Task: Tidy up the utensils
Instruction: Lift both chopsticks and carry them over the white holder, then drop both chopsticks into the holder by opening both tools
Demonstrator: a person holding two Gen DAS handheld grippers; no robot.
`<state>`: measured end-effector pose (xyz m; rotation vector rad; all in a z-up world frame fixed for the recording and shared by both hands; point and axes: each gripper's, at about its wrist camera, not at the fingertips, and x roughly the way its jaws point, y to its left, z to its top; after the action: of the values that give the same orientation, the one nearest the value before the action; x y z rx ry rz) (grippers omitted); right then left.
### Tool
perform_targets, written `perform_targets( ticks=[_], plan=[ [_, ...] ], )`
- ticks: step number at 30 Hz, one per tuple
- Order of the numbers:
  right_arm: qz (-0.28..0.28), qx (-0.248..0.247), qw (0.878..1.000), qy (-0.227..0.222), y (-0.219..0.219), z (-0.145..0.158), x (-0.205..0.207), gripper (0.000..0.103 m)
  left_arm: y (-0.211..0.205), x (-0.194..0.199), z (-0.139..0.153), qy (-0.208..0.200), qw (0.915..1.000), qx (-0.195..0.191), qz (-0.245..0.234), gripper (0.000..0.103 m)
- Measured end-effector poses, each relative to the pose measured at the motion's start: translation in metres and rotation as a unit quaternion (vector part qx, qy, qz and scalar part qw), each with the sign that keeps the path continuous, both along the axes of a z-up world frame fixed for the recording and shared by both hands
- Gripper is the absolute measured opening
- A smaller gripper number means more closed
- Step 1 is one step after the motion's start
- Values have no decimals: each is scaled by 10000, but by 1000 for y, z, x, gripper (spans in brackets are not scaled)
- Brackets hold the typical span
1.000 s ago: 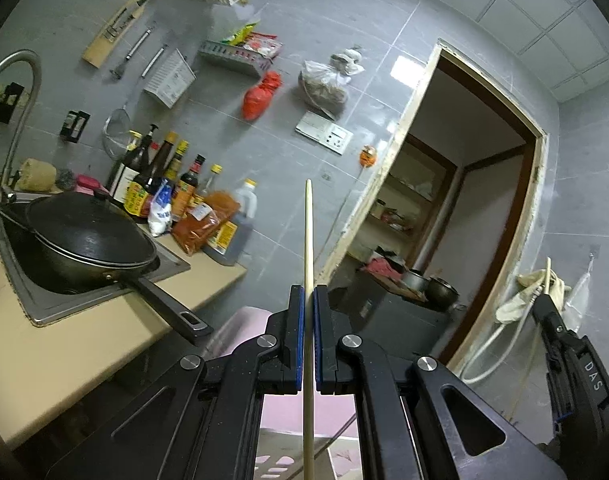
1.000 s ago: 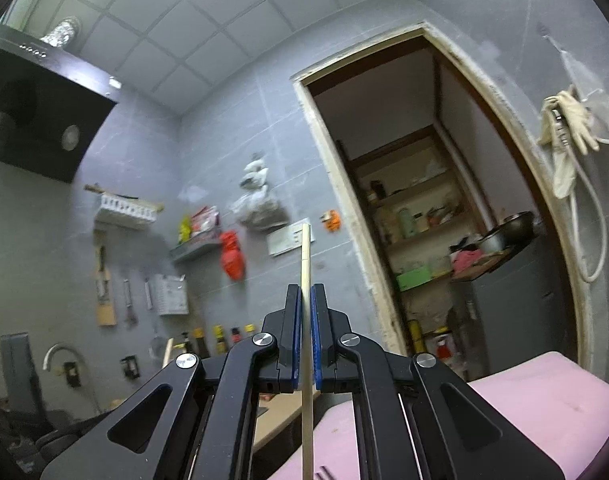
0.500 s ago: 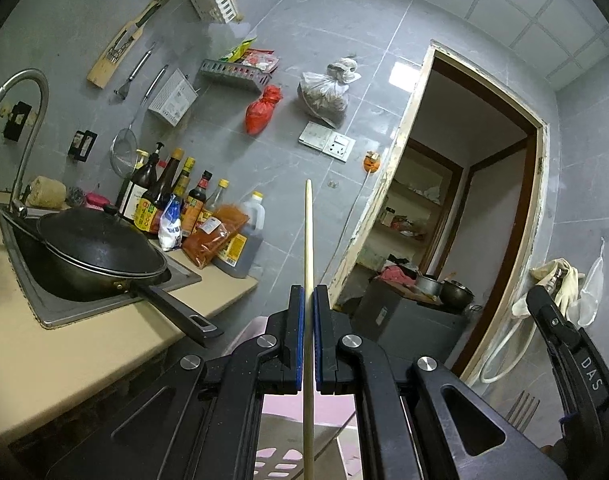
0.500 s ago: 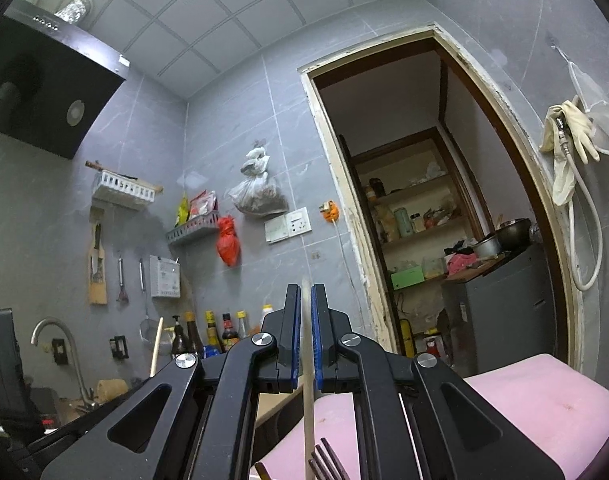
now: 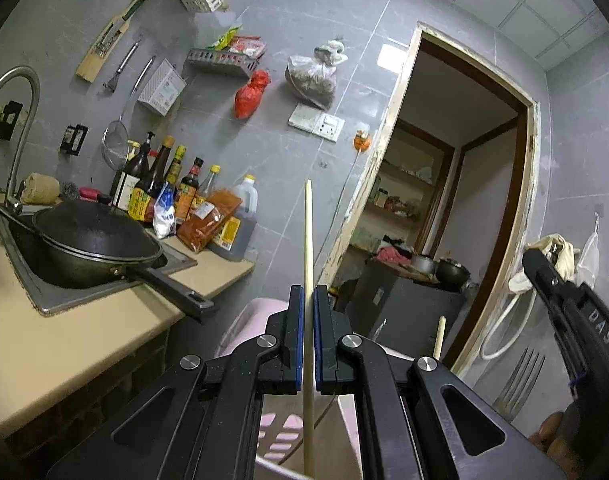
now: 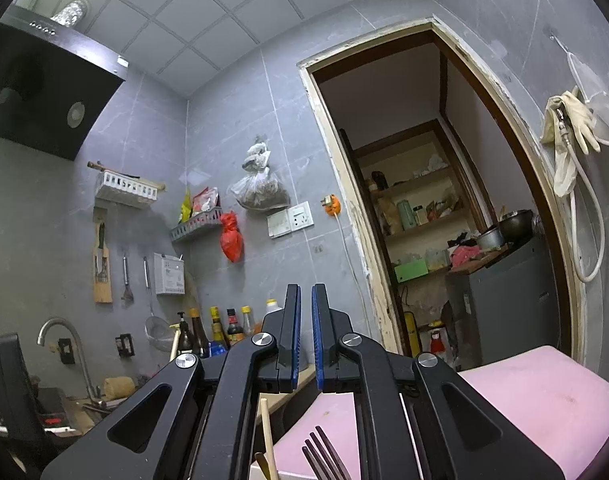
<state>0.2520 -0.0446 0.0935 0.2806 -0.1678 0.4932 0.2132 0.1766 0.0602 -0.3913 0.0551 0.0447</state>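
Note:
My left gripper (image 5: 308,300) is shut on a pale wooden chopstick (image 5: 308,240) that stands upright between the blue pads, tip pointing up. My right gripper (image 6: 305,300) holds nothing; its jaws stand slightly apart. Below it a second chopstick (image 6: 267,432) and a dark fork (image 6: 324,458) stand upright with their tips up. The fork (image 5: 518,380) and the second chopstick (image 5: 438,338) also show in the left wrist view, low at the right, beside the right gripper's black body (image 5: 572,328).
A black wok (image 5: 92,244) sits in the sink on the tan counter (image 5: 64,340) at left, its handle jutting over the edge. Sauce bottles (image 5: 164,184) line the wall. A pink stool (image 6: 524,404) lies below. A doorway (image 6: 432,220) opens ahead.
The right gripper has let go of its chopstick, which has dropped down beside the fork; the jaws have parted slightly. The left gripper still holds its chopstick and has shifted a little.

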Motion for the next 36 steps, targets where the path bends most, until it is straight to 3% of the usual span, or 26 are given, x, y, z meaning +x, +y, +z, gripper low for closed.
perform_targets(
  ticks=[10,13,14,18,21,28,29,36],
  plan=[
    [145,-339,9993,83,-5,7,-11,6,-9,-11,-5,242,9994,257,-43,3],
    [188,-507,9984,138,-8,7,-16,15,-7,-13,-4,330,9992,220,-98,4],
    [208,-550,9981,158,-9,7,-18,22,-6,-14,-4,372,9990,204,-115,5],
    [234,-745,9966,255,-17,6,-25,26,-4,-21,-2,549,9982,130,-210,11],
    [265,-839,9954,378,-25,5,-31,41,-7,-30,2,659,9973,99,-317,24],
    [259,-1021,9929,553,-49,2,-47,60,-27,-48,10,899,9934,183,-682,59],
    [244,-1063,9924,569,-53,2,-50,67,-31,-51,11,936,9924,196,-770,63],
    [217,-1296,9887,720,-82,-1,-68,90,-64,-66,16,1018,9886,567,-952,84]
  ],
)
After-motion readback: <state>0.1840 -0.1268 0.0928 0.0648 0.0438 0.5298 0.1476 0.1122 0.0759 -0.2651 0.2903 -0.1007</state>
